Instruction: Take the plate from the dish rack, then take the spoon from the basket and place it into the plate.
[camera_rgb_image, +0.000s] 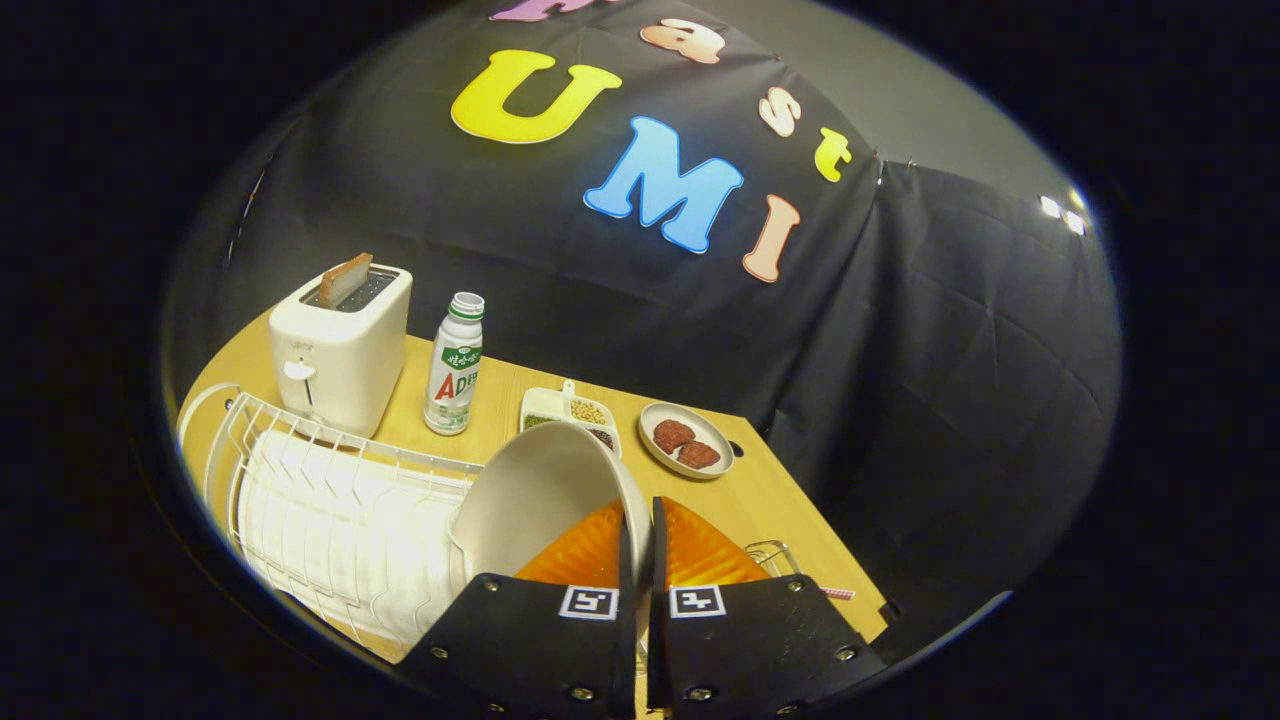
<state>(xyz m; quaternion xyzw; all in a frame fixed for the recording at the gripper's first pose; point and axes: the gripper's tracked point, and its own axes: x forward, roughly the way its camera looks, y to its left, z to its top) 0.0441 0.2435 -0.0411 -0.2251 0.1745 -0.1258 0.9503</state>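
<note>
My gripper is shut on the rim of a pale beige plate, with one finger on each face of the rim. The plate stands on edge, tilted, held above the right end of the white wire dish rack. Its hollow face turns toward the rack. A bit of wire basket peeks out just right of the fingers on the wooden table; what lies in it is hidden.
A white toaster with a slice of bread stands beyond the rack. Beside it are a drink bottle, a small divided dish of beans and a saucer with two brown pieces. The table edge runs along the right.
</note>
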